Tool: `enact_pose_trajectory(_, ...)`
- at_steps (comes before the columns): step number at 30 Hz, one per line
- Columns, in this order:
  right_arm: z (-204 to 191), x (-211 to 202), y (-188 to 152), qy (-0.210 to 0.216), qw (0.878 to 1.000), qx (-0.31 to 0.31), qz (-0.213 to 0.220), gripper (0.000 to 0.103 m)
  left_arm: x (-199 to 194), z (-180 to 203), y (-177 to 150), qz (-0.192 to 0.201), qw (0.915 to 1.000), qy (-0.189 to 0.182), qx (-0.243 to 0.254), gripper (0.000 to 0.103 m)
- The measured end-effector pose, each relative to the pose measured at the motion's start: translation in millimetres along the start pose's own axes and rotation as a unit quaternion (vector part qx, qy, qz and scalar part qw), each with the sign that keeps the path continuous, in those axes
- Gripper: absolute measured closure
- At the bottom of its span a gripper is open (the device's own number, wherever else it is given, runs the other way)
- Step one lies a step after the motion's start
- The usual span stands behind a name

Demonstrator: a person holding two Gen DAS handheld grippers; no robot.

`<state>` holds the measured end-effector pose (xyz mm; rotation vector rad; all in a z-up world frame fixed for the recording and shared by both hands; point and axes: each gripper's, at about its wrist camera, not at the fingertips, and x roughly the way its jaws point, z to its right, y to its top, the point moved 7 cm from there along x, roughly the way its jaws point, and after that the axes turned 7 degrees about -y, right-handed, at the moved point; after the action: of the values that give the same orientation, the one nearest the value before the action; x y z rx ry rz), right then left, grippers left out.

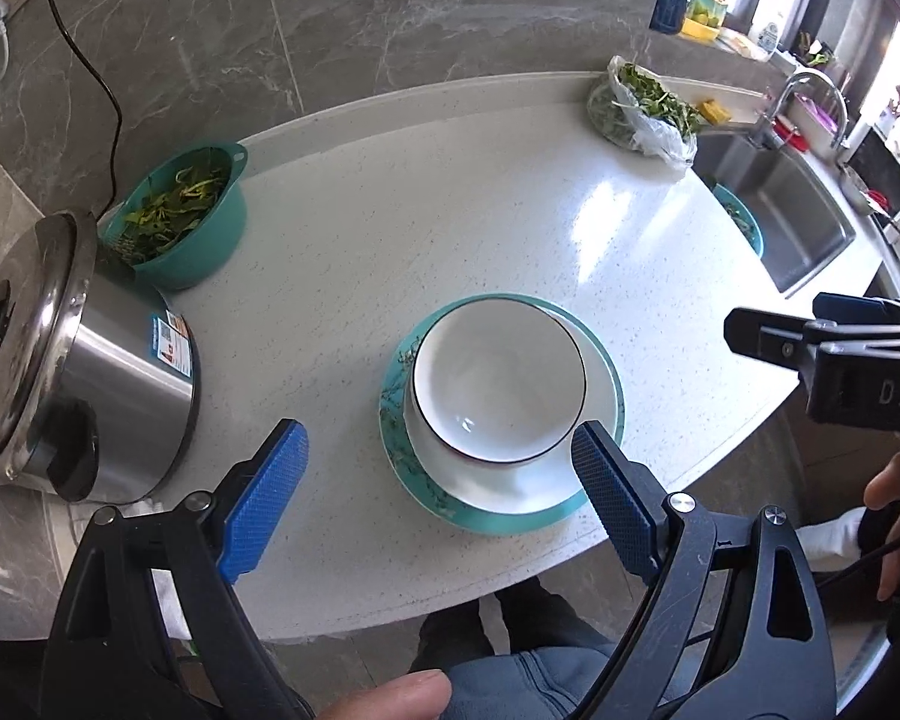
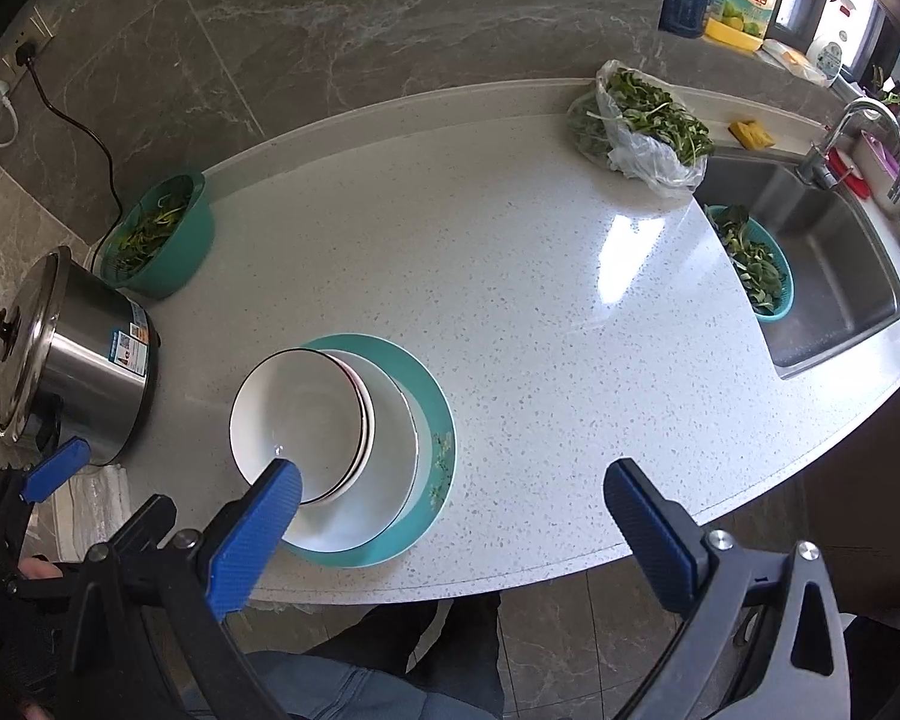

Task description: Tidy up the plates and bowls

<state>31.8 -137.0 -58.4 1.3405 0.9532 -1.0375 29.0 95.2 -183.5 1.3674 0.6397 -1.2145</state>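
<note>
Bowls upright, nested on plate

Your left gripper hangs over the white counter with its blue pads spread wide and nothing between them. Below it a white bowl with a dark rim sits on a white plate, which lies on a teal plate. To the left stand a steel cooker and a teal colander of greens. Your right gripper enters from the right edge, and a bag of greens lies near the sink
</note>
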Motion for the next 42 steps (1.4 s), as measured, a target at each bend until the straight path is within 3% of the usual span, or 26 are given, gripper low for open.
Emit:
enact_pose_trajectory(19, -11, 3, -5, -0.024, 1.000, -0.007, -0.004, 0.000, -6, -32, 6, 0.001, 0.9993, 0.010, -0.035, 0.013)
enact_pose_trajectory(42, -17, 8, -6, -0.029, 0.999, -0.012, -0.011, 0.000, -4, -27, 3, -0.004, 0.9988, 0.022, -0.044, 0.013)
